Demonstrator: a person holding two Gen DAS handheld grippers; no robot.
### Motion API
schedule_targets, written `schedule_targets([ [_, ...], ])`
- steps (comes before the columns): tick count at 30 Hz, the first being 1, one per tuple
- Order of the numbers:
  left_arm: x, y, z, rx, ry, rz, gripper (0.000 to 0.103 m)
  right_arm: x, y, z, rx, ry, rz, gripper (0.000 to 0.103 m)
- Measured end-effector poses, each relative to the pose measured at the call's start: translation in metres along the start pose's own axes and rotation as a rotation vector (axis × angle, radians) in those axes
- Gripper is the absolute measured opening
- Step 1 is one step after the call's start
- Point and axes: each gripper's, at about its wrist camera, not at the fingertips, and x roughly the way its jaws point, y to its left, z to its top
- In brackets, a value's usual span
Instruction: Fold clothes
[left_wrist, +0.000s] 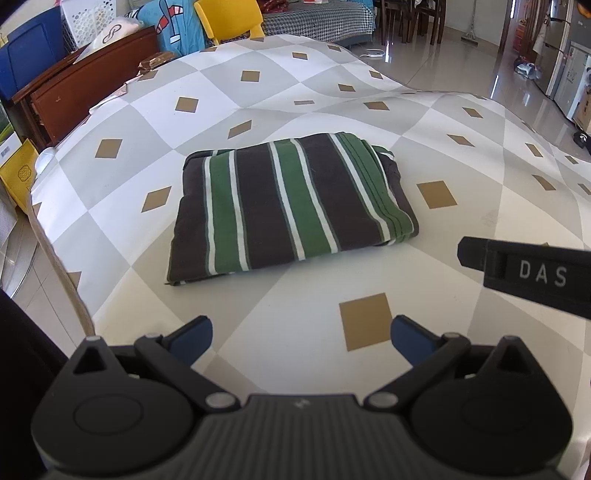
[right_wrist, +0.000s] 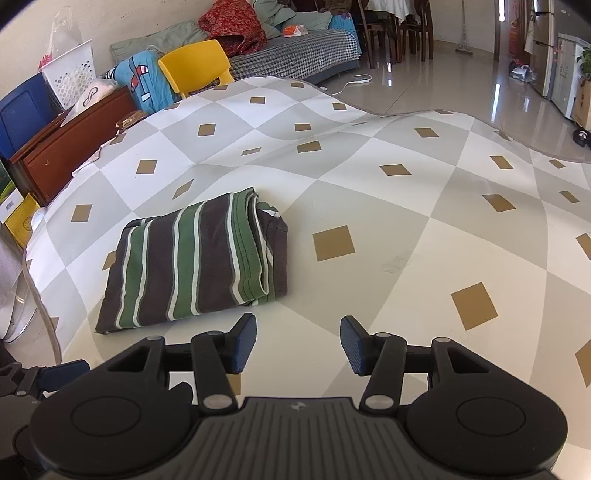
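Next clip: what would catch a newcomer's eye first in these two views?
The striped shirt, green, dark and white, lies folded into a neat rectangle on the checked tablecloth, left of centre. Both hand-held grippers, left and right, hover open and empty near the table's front edge. A yellow chair stands out behind the table.

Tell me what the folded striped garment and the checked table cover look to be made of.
Folded green, brown and white striped garment: soft knit fabric, probably cotton jersey; matte, with stitched hem lines and limp edges. Grey-and-white checked table cover: probably smooth vinyl or oilcloth; faint sheen, lying in broad stiff waves.
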Motion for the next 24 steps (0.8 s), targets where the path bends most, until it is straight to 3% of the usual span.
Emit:
schedule_targets([
  [18, 0.013, -0.068, 0.005, 0.155, 0.007, -0.08, 0.103, -0.021, -0.069, -0.017, 0.144, 0.013, -0.081, 0.05],
  [24, 0.023, -0.09, 0.011, 0.203, 0.011, -0.1, 0.103, -0.021, -0.108, -0.023, 0.261, 0.037, -0.118, 0.05],
])
